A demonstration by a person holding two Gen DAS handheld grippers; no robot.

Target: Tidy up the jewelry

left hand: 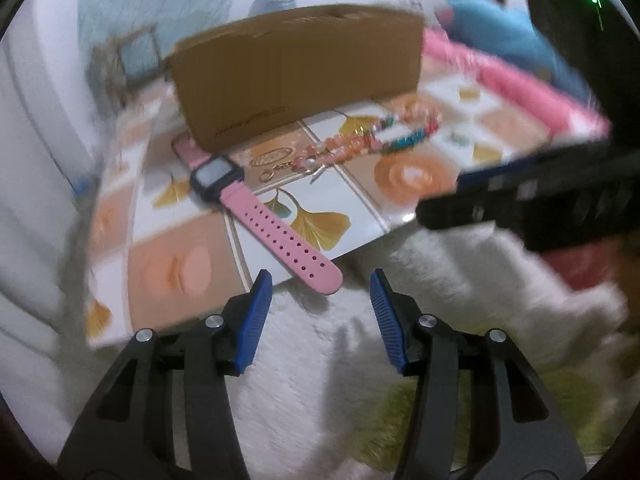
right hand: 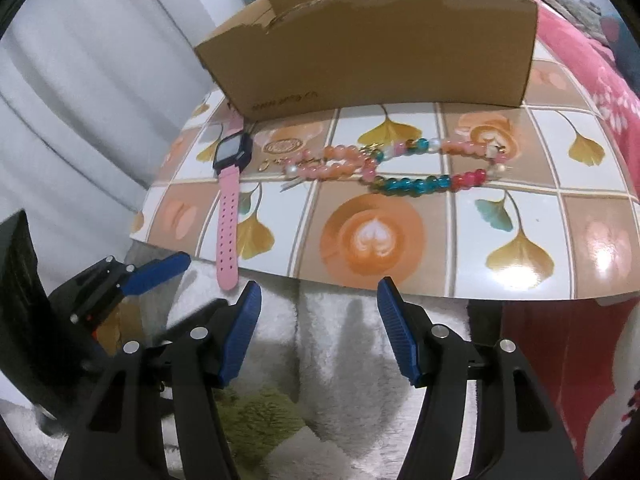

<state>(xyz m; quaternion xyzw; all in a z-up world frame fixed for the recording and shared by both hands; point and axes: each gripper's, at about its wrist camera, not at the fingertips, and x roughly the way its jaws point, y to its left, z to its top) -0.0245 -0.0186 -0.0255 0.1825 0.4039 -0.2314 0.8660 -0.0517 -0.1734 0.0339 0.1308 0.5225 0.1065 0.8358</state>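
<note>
A pink-strapped watch [left hand: 256, 208] [right hand: 229, 196] with a dark square face lies on the patterned board [left hand: 188, 268] [right hand: 400, 236], its strap end hanging over the near edge. Beside it lies a beaded chain [left hand: 372, 140] [right hand: 400, 164] of pink, teal and red beads. A cardboard box [left hand: 296, 76] [right hand: 380, 48] stands behind them. My left gripper [left hand: 320, 284] is open and empty, just short of the strap's tip. My right gripper [right hand: 318, 296] is open and empty before the board's near edge. In the right wrist view the left gripper [right hand: 132, 280] shows at lower left.
The board rests on white fluffy fabric [right hand: 340, 360] with a green patch [right hand: 260, 420]. A pink blanket [right hand: 592, 64] [left hand: 500, 76] lies at the right. White folds [right hand: 80, 100] fall away on the left.
</note>
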